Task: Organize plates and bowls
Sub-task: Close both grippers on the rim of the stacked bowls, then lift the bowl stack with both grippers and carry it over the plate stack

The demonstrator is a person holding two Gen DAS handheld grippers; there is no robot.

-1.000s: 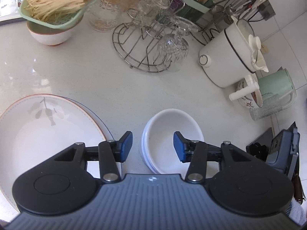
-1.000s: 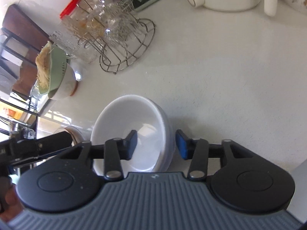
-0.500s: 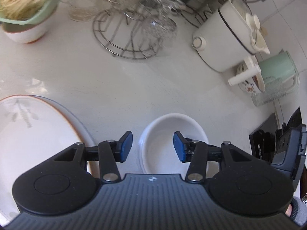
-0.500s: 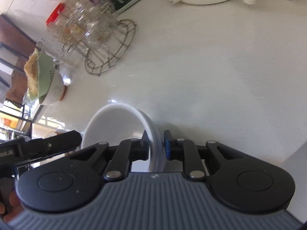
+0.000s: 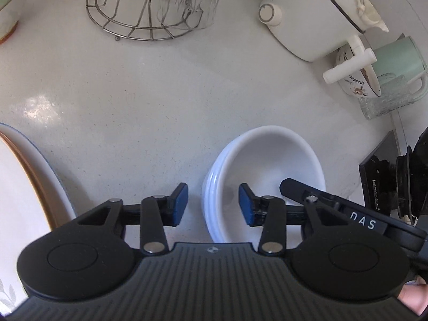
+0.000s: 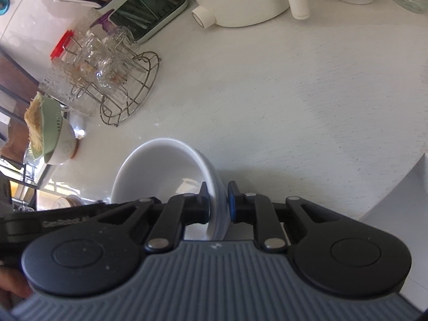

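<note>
A stack of white bowls (image 5: 267, 160) sits on the pale counter, also seen in the right wrist view as the same white bowls (image 6: 160, 168). My right gripper (image 6: 218, 203) is shut on the stack's right rim, one pad inside and one outside. A finger (image 5: 294, 188) of that gripper reaches into the top bowl in the left wrist view. My left gripper (image 5: 212, 204) straddles the stack's left rim and its jaws are closing; the pads stand clear of the rim. A large white plate (image 5: 29, 187) with an orange edge lies at the far left.
A wire rack with upturned glasses (image 5: 160, 5) stands behind. A white pot (image 5: 307, 18), a floral bowl (image 5: 358, 83) and a green mug (image 5: 396, 61) crowd the right. A bowl with a green strainer of noodles (image 6: 50, 136) and a utensil holder (image 6: 144, 5) sit at the left.
My right gripper closed on the bowl stack's rim. My left gripper came down and across to the stack's left rim, and its jaws narrowed.
</note>
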